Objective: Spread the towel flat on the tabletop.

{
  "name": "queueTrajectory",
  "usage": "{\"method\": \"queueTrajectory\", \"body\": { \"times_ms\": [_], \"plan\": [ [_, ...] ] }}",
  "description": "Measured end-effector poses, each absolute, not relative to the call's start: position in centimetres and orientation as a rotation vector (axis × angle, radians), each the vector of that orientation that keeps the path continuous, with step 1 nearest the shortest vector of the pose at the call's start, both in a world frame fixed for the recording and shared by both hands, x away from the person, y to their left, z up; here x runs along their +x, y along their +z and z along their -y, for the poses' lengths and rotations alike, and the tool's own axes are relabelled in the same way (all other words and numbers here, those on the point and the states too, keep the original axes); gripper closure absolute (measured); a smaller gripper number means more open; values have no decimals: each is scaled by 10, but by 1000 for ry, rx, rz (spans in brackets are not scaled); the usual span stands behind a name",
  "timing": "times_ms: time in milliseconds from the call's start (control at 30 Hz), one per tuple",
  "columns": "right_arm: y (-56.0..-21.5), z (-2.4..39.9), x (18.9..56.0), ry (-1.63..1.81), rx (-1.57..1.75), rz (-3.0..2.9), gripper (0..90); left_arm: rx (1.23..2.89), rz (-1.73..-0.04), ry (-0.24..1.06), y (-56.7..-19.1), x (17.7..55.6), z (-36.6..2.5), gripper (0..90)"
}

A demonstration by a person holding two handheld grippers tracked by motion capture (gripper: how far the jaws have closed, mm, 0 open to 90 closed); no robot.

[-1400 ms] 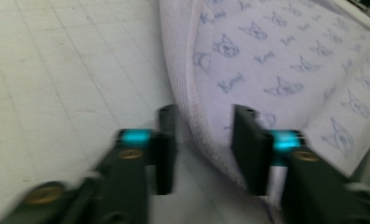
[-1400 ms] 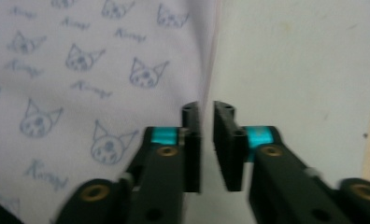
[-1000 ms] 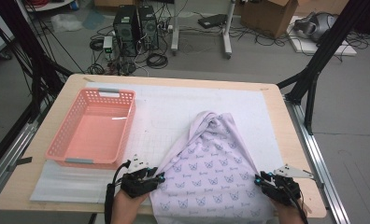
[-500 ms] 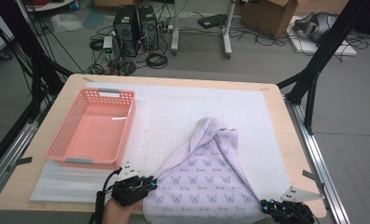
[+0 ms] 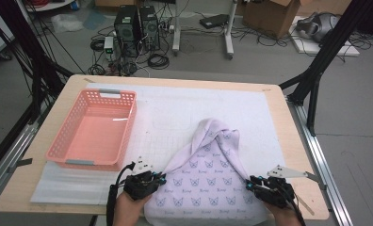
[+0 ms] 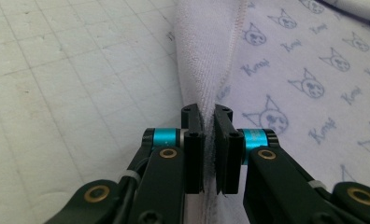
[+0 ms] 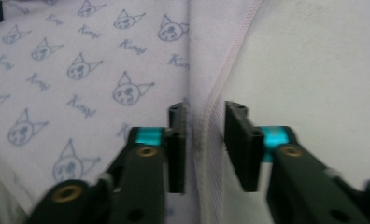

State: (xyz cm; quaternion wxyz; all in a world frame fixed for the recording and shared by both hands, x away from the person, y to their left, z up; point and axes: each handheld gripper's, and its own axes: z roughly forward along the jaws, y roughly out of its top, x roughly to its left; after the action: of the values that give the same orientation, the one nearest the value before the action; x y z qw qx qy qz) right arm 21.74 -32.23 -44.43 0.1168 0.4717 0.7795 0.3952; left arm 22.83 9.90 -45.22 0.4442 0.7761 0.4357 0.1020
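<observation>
- left gripper (image 6: 208, 116) jaws pinched tight on lilac towel (image 5: 208, 181) hem
- right gripper (image 7: 205, 116) jaws partly apart, hem between them
- towel at table's (image 5: 71, 92) near edge, right of pink basket (image 5: 93, 129)

Even, bright overhead light falls on the pale wooden tabletop (image 5: 297, 155), with soft, faint shadows. The right gripper view is blurred; the left gripper view is sharp near, softer farther off.

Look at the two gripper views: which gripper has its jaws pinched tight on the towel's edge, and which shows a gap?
The left gripper pinches the towel hem tight. The right gripper straddles the hem with a clear gap between its jaws.
</observation>
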Motion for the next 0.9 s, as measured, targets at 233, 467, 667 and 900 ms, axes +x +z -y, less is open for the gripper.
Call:
{"method": "queueTrajectory", "body": {
  "times_ms": [233,467,667,900],
  "plan": [
    [-445,342,205,1115,1401,-2280,866,1888,-1064,229,-456,209,-112,838],
    [-440,352,179,1075,1395,-2334,853,1883,-1062,225,-456,202,-111,699],
    [-433,355,192,1166,1390,-2228,686,1878,-1023,220,-457,210,-109,575],
    [-433,354,208,1162,1366,-2200,684,1853,-983,226,-450,221,-104,538]
  ]
}}
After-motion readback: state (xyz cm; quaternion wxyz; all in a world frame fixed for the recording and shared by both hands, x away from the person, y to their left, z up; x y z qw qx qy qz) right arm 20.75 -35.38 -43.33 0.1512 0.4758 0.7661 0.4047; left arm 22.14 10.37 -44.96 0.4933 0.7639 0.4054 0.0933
